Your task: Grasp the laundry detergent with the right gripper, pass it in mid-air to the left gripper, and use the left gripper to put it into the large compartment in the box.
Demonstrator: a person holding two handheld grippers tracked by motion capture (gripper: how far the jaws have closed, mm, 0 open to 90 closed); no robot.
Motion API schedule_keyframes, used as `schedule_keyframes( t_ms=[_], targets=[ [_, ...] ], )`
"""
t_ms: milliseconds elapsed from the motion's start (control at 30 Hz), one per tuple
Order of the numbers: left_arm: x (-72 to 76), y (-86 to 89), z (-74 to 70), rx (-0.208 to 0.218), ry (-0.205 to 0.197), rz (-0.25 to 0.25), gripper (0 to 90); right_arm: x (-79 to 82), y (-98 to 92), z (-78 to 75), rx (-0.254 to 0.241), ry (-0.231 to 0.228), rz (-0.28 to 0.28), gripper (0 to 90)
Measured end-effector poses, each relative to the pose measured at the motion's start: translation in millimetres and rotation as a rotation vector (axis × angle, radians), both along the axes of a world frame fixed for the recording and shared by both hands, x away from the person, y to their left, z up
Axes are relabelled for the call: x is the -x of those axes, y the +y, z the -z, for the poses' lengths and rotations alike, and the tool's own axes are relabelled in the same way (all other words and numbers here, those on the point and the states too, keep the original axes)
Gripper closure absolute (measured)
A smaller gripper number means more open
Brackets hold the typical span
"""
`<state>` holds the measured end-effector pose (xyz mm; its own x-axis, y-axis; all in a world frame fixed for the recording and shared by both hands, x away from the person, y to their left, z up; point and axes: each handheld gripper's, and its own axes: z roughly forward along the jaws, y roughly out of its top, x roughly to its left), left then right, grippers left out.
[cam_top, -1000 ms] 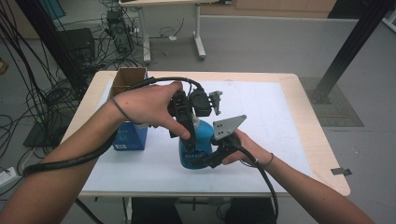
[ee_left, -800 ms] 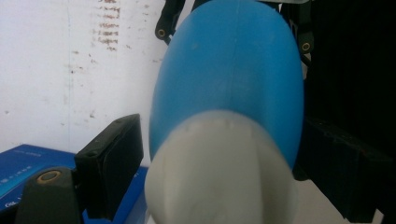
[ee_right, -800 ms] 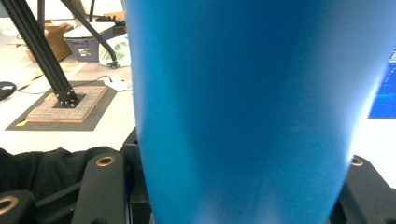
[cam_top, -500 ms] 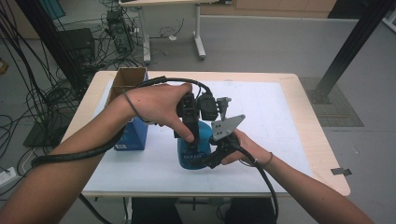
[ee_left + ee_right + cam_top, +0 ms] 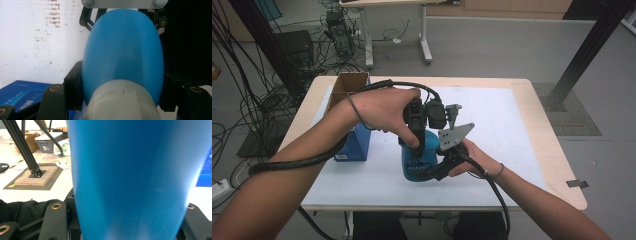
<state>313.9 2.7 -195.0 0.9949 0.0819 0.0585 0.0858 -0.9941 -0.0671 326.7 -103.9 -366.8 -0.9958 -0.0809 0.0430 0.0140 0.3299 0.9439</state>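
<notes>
A blue bottle (image 5: 417,162) with a white cap (image 5: 122,102) stands upright on the white mat. My left gripper (image 5: 416,134) reaches down over its top from above. Its jaws have just been closing, and its fingers (image 5: 72,85) now press on the bottle's shoulder (image 5: 122,50) just past the cap. My right gripper (image 5: 431,169) comes in from the right and is shut on the bottle's lower body (image 5: 130,175), with its fingers (image 5: 53,220) on either side. Its grey plate (image 5: 455,135) stands above the bottle.
A blue carton (image 5: 357,142) stands left of the bottle, with an open cardboard box (image 5: 344,87) behind it. The white mat (image 5: 507,130) covers most of the wooden table (image 5: 557,165). Black cables trail from both grippers.
My left gripper has shifted slightly right and down over the bottle's top, and its jaws have closed on it. The right gripper and the bottle have stayed in place.
</notes>
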Motion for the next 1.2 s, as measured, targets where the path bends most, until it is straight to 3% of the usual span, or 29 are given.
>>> schedule_keyframes(
  t_ms=[1200],
  targets=[
    [1.9, -0.1, -2.6, 0.012, -0.007, -0.012, 37.4, 1.3, -0.7, -2.1, -0.01, -0.007, 0.002, 40.5]
  ],
)
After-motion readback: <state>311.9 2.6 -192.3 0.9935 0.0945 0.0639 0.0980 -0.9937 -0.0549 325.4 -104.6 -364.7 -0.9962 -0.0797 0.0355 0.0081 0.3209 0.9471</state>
